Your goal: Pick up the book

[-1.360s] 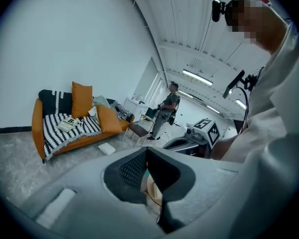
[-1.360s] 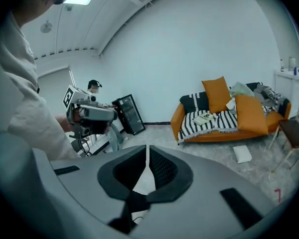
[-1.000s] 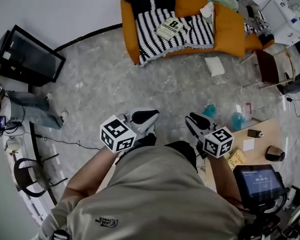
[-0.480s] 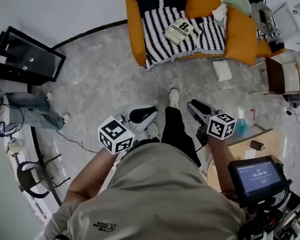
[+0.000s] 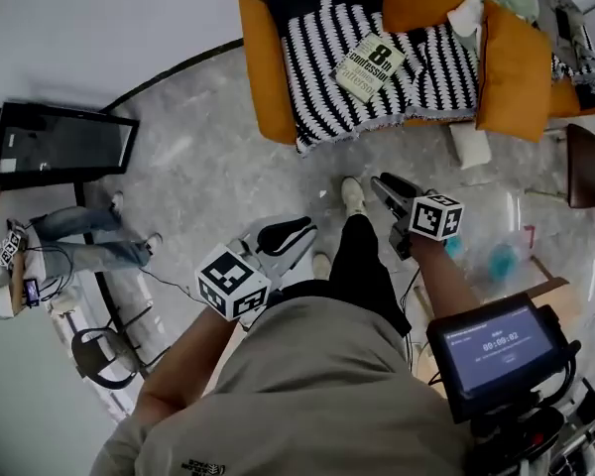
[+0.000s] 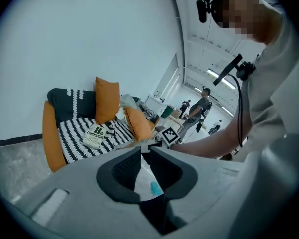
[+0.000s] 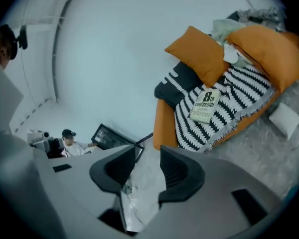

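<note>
The book, pale with black print on its cover, lies flat on the black-and-white striped blanket of the orange sofa. It also shows in the left gripper view as the book and in the right gripper view as the book. Both grippers hang over the floor, well short of the sofa. My left gripper shows a narrow gap and holds nothing. My right gripper has just been opening its jaws, and nothing is between them.
Orange cushions and crumpled clothes lie on the sofa's right part. A white pad lies on the floor before it. A black screen stands at the left, with a seated person and a chair nearby. A tablet is at lower right.
The person has stepped towards the sofa, so the book looks nearer and larger. Both grippers moved forward with the body. The right gripper has rolled and its jaws stand wider.
</note>
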